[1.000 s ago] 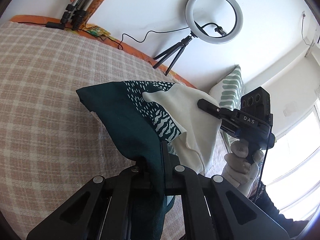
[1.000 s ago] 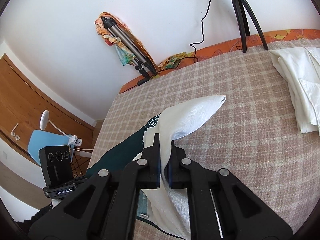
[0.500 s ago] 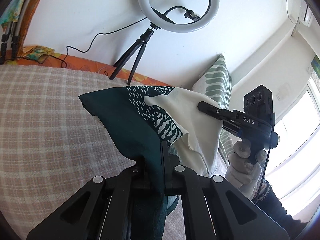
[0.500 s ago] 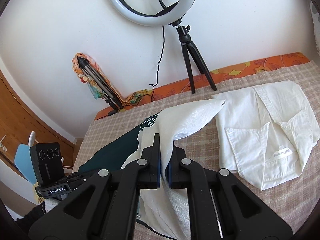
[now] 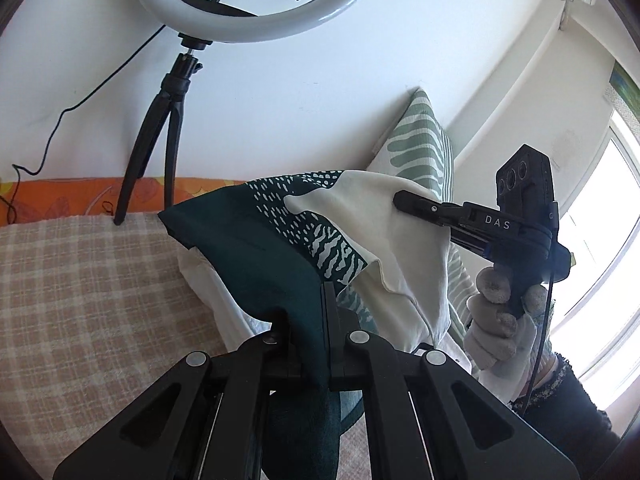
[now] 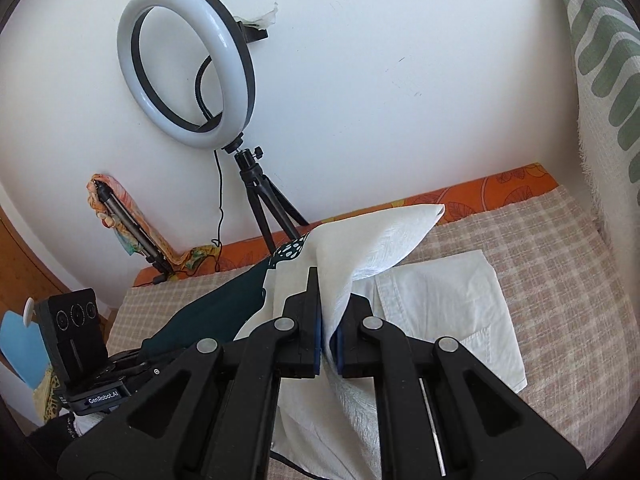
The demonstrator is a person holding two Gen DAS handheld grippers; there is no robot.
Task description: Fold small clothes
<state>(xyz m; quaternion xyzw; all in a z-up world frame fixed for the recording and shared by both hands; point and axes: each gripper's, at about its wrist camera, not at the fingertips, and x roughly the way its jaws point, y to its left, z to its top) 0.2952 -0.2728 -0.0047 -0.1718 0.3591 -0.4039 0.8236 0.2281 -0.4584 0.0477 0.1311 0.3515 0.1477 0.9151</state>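
A small garment, dark teal [image 5: 256,248] on one side and cream white [image 6: 372,240] on the other with a dotted pattern between, hangs in the air over the bed. My left gripper [image 5: 325,300] is shut on its teal edge. My right gripper [image 6: 329,312] is shut on the white part; in the left wrist view its tip [image 5: 400,201] pinches the cream corner, and a gloved hand [image 5: 496,320] holds its handle. A folded white shirt [image 6: 448,304] lies flat on the bed right under the hanging garment.
A ring light [image 6: 188,80] on a black tripod [image 6: 264,216] stands at the wall behind the bed. A green-striped pillow [image 5: 420,148] leans at the right. The checked bedspread [image 5: 80,300] stretches left. A folded tripod [image 6: 128,232] rests against the wall, and a bright window [image 5: 600,248] is at far right.
Both grippers carried the garment across the bed toward the ring light and pillow, rising a little. The white shirt has come under the garment. Both grips stayed shut.
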